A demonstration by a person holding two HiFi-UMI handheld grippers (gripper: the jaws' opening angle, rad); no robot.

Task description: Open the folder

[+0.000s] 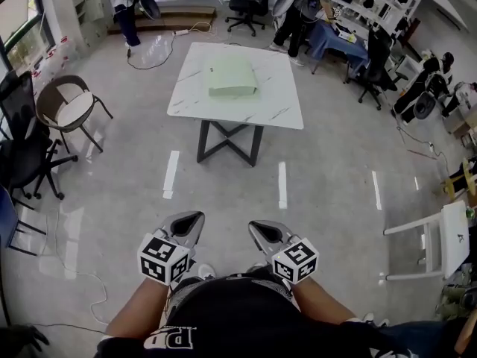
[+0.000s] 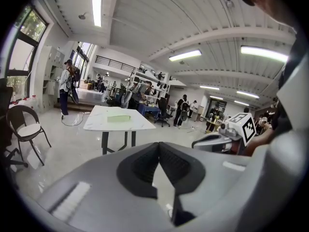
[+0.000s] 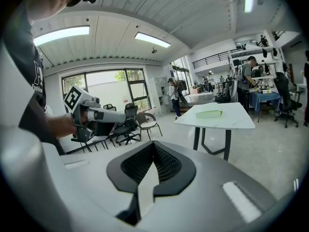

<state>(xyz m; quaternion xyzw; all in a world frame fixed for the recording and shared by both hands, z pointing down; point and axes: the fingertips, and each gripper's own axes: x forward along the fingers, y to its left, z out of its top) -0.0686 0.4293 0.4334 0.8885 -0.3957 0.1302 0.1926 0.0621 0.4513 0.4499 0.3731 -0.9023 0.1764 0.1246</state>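
Observation:
A pale green folder (image 1: 232, 77) lies shut and flat on a white marble-top table (image 1: 223, 107) far ahead, across open floor. The left gripper view shows the folder (image 2: 119, 118) small on the table (image 2: 96, 123); so does the right gripper view, where the folder (image 3: 209, 113) rests on the table (image 3: 237, 118). My left gripper (image 1: 191, 220) and right gripper (image 1: 258, 229) are held side by side close to my body, well short of the table. Both have jaw tips meeting, with nothing between them, as seen at the left gripper (image 2: 158, 146) and right gripper (image 3: 153, 146).
A brown chair with a white seat (image 1: 71, 107) and a black office chair (image 1: 22, 155) stand at the left. A white chair (image 1: 447, 241) stands at the right. White tape strips (image 1: 171, 174) mark the floor before the table. People and desks fill the back.

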